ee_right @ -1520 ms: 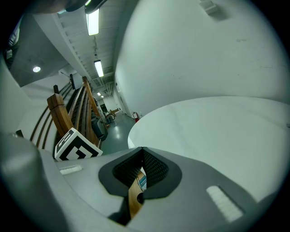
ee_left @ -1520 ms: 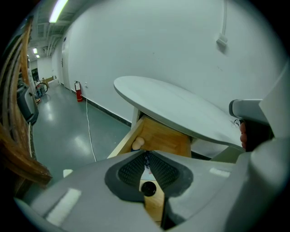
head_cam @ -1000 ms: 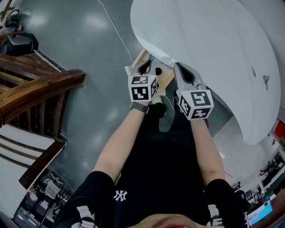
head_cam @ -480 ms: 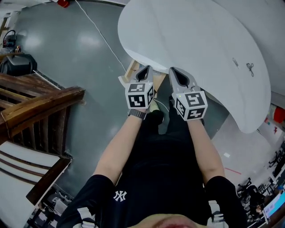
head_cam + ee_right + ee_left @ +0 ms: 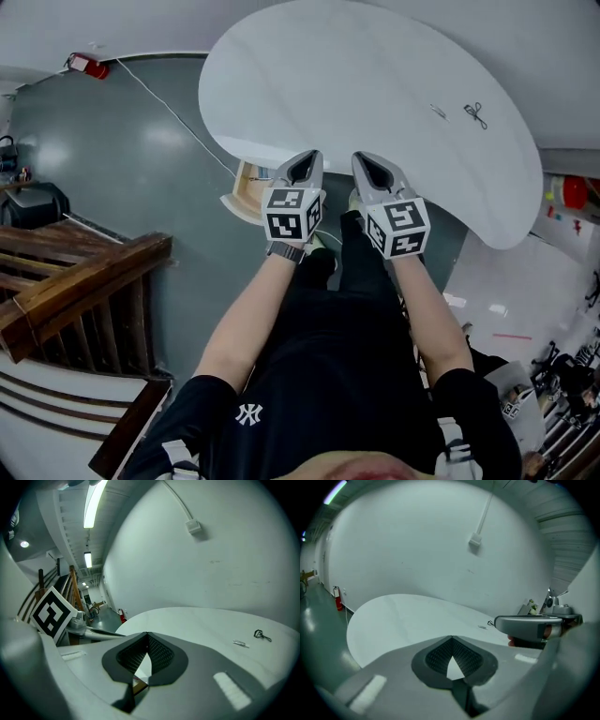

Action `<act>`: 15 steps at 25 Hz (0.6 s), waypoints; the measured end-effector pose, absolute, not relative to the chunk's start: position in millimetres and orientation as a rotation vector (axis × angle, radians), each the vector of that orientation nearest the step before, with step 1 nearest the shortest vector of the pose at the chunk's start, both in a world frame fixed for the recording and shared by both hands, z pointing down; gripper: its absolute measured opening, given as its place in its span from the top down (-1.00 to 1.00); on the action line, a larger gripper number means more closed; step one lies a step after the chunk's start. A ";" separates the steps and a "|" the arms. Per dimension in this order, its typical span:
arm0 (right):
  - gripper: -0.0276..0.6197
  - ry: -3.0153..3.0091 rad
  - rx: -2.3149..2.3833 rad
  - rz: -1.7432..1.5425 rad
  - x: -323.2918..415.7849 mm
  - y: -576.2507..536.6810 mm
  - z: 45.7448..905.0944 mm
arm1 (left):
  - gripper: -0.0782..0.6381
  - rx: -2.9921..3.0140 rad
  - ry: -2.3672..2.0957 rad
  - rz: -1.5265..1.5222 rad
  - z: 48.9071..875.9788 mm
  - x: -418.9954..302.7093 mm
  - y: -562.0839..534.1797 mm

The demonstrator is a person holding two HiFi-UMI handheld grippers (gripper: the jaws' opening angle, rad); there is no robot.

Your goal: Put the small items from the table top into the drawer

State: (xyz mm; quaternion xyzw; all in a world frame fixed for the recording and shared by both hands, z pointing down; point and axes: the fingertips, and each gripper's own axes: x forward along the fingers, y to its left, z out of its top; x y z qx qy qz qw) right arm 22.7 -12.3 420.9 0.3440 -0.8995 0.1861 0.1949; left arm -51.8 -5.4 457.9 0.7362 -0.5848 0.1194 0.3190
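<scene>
L tongs [image 5: 305, 166] & R tongs [image 5: 373, 169] both pressed together, empty, over near edge of table [image 5: 356, 75]. At its far right lie binder clip [image 5: 476, 114] + small metal piece [image 5: 438, 111]; drawer [image 5: 246, 184] open under edge, by L tongs.

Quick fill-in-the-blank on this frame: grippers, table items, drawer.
1. The left gripper and right gripper both have jaws ____, nothing between them.
2. On the white table lie ____ small items: a dark clip and a small silvery piece.
3. The wooden drawer at the table's near edge stands ____.

Missing: shut; two; open.
</scene>
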 end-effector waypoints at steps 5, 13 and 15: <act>0.83 -2.507 1.002 0.500 63.6 -33.6 419.6 | 0.78 2.062 -1.416 0.294 441.8 7.4 -27.2; 0.78 -2.447 1.004 0.456 128.3 -78.5 434.5 | 0.78 2.145 -1.312 0.317 436.2 81.2 -68.8; 0.75 -2.421 1.026 0.465 146.2 -91.4 442.6 | 0.78 2.154 -1.299 0.329 438.8 92.4 -78.3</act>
